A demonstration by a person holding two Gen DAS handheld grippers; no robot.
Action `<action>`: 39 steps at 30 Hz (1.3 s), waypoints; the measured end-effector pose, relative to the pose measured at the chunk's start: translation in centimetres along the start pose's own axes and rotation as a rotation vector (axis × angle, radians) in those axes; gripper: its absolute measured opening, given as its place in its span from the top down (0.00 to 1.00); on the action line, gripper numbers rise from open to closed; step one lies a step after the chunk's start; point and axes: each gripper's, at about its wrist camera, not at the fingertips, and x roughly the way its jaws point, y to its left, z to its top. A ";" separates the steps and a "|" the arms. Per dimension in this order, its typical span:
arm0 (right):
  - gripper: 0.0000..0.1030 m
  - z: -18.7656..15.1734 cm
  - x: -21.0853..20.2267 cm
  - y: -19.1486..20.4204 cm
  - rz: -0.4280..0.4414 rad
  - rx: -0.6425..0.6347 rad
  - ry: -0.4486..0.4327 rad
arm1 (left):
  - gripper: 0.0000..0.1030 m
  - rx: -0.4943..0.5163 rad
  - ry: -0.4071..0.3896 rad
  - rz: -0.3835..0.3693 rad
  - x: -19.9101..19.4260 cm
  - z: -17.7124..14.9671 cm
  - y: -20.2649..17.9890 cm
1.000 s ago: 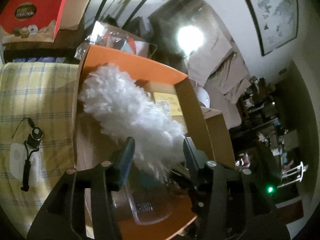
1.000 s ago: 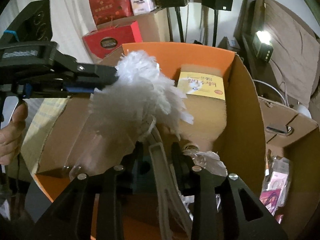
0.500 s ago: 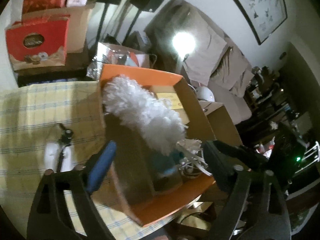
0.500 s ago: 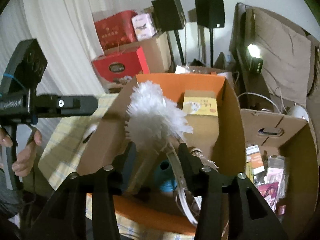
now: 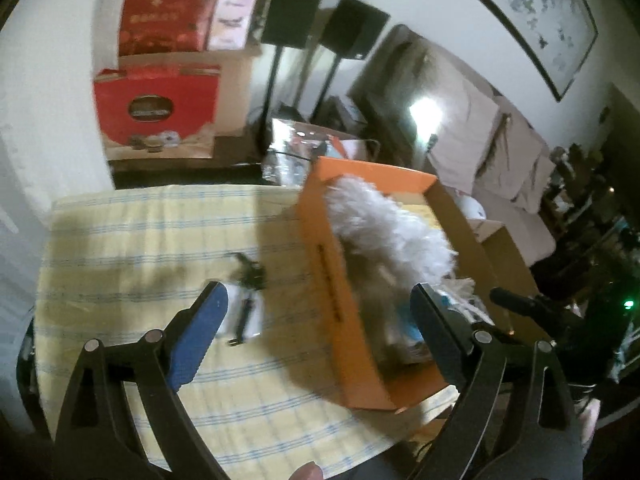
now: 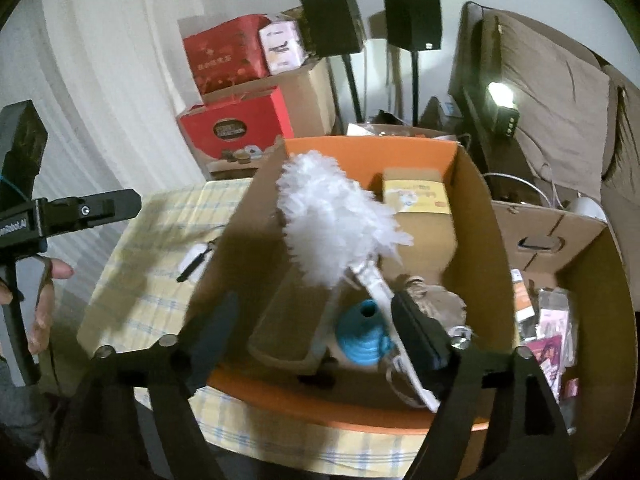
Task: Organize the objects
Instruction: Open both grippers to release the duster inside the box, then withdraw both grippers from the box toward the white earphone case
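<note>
Both grippers have backed up and away from the orange cardboard box (image 6: 472,208) since the earlier frames, where they closed on the fluffy white feather duster (image 6: 332,216): left on the plume, right on the pale handle. Jaws of both have just been opening; nothing sits between either pair now.

Left gripper (image 5: 316,316): jaws wide, empty, hanging over the yellow checked tablecloth on the table (image 5: 160,240). Duster plume lies ahead and to its right, inside the box.

Right gripper (image 6: 320,320): jaws wide, empty. Duster lies straight ahead, resting slantwise in the box, handle end nearest and just beside the right finger, over a blue ribbed object (image 6: 362,340). A yellow-labelled carton (image 6: 416,196) stands beyond it.

Progress, judged: duster stowed, that step looks done. Left outside: a small white flat device with a black strap (image 5: 244,312), on the cloth just ahead of the left gripper, between its fingers in view. Probably the next item.
</note>
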 end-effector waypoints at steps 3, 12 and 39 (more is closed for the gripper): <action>0.20 0.2 0.1 1.7 0.014 -0.014 -0.009 | 0.11 -0.022 -0.002 0.025 -0.4 -0.5 1.9; 0.20 0.9 1.5 7.1 0.086 -0.052 -0.011 | 0.11 -0.041 -0.004 0.127 -1.3 -2.6 6.3; 0.43 2.2 12.8 17.6 0.067 -0.038 0.097 | 0.11 -0.108 -0.068 0.277 -3.3 -6.2 14.9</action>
